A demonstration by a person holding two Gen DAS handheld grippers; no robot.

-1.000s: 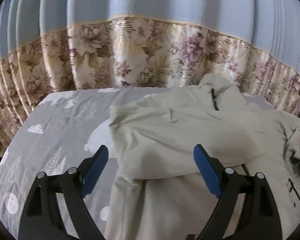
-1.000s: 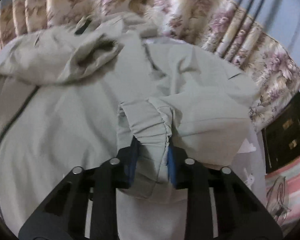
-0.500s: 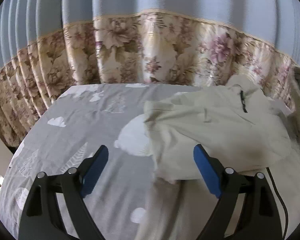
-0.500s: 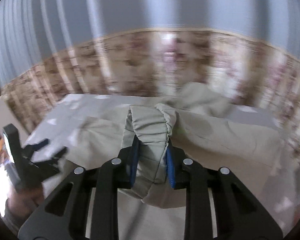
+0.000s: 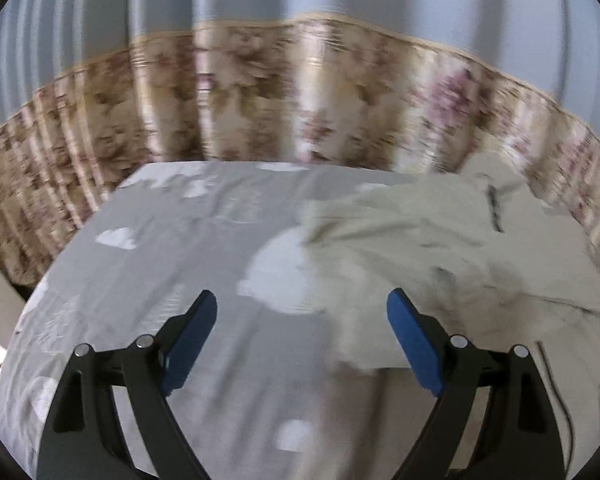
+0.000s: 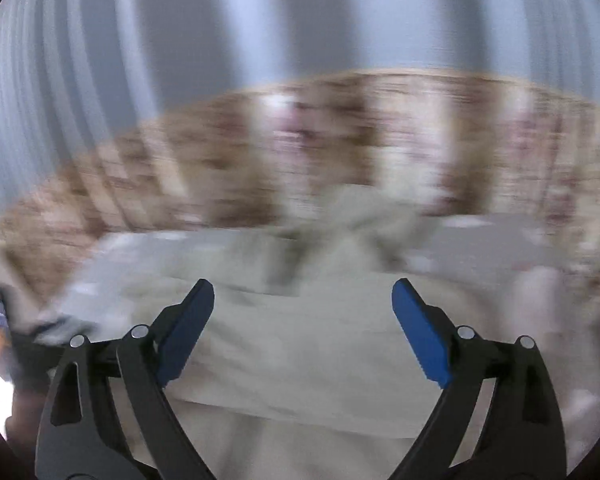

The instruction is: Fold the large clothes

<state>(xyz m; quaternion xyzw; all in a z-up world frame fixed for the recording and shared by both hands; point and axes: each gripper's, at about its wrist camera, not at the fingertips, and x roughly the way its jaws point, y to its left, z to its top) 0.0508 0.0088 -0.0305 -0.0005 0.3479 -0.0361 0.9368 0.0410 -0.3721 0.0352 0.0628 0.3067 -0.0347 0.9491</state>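
Note:
A large beige jacket [image 5: 440, 256] with a dark zip lies on the bed, filling the right half of the left wrist view, one sleeve folded across its body. My left gripper [image 5: 302, 310] hovers open above the jacket's left edge and the grey sheet, nothing between its blue pads. In the blurred right wrist view the jacket [image 6: 300, 352] spreads below my right gripper [image 6: 303, 300], whose jaws are opening wide. The sleeve cuff has dropped out of them and nothing sits between the pads.
The bed's grey sheet [image 5: 172, 264] with white cloud prints shows bare on the left. A blue curtain with a floral lower band [image 5: 260, 108] hangs right behind the bed. The other gripper [image 6: 24, 336] shows dimly at the right wrist view's left edge.
My right gripper let go of the gathered sleeve cuff, opened wide and lifted away. The left gripper's view swung left, so more bare sheet shows; its jaws stayed open.

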